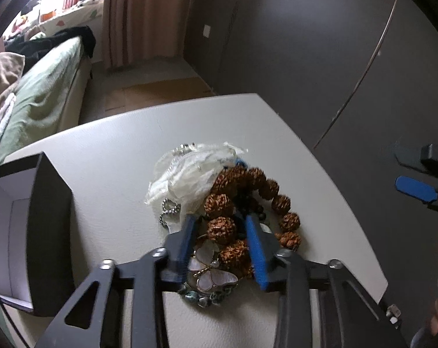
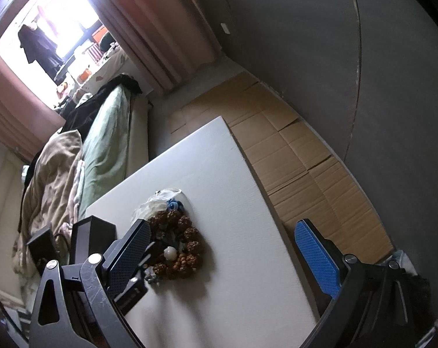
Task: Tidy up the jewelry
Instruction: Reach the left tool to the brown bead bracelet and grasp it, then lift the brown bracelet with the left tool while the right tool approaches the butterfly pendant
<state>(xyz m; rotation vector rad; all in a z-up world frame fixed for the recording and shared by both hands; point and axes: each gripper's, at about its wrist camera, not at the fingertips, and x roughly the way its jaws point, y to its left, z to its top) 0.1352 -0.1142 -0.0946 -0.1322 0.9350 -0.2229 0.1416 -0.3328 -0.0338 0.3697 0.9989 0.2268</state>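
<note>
1. Jewelry lies in a heap near the middle of the white table, and the left gripper reaches down into it from the near side, tilted steeply downward.
2. Its two blue fingers are partly closed around a brown knobbly bead of the bead bracelet; the bead sits between them, but I cannot tell whether the pads press on it.
3. Just under the fingers lies a butterfly pendant with pale shell wings, its body slanting toward the gripper's left finger.
4. That bracelet forms a rough ring curling from the fingers away to the right; its longer span runs from the near edge toward the far edge of the table.
5. Beyond it, touching the beads, lies crumpled clear plastic, with a silver ball chain looping out on the left.
6. An open black box stands at the left of the table, well apart from the heap.
7. The right gripper hovers over the table's right side, rolled to one side, its fingers spread wide with nothing between them.
8. From the right wrist view the heap lies just beside its left finger.
</note>
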